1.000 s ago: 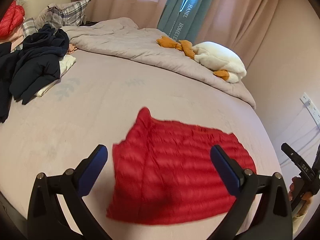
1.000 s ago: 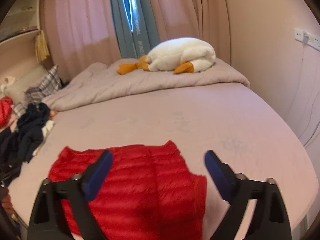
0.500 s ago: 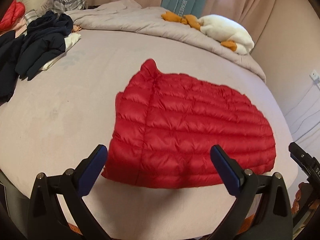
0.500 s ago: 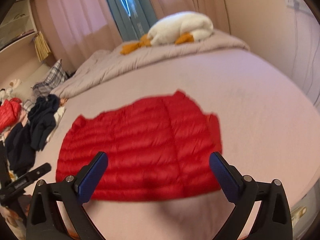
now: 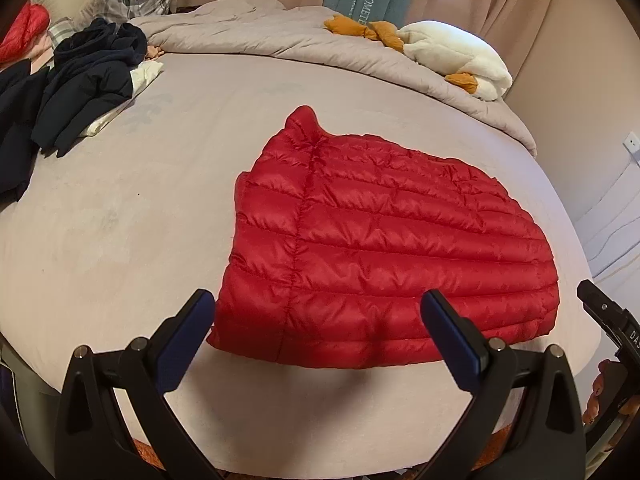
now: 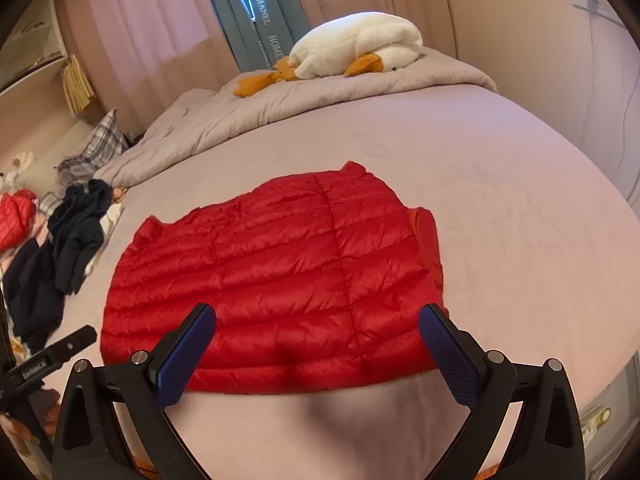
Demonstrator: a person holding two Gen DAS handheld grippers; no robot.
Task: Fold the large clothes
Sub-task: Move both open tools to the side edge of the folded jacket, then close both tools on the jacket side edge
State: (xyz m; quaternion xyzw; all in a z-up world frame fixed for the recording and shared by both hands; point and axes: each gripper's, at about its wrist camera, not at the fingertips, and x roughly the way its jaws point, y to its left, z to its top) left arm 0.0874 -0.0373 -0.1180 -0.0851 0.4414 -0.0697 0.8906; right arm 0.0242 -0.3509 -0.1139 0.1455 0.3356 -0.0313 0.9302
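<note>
Red puffer jacket (image 5: pixel 384 240) lies seemingly folded beyond both spread hand-held grippers.

Soft, warm daylight filters through the curtains (image 6: pixel 132 36) behind the bed (image 6: pixel 500 184); both views are sharp, with strong fisheye bending and dark vignetted corners.

Folded red quilted down jacket (image 5: pixel 384 248) lying flat near the front edge of the pink-sheeted bed (image 5: pixel 120 208). Heap of dark navy clothes (image 5: pixel 76 80) at far left; rumpled grey duvet (image 5: pixel 280 40) behind, bearing the white plush goose (image 5: pixel 456 56) at far right.
</note>
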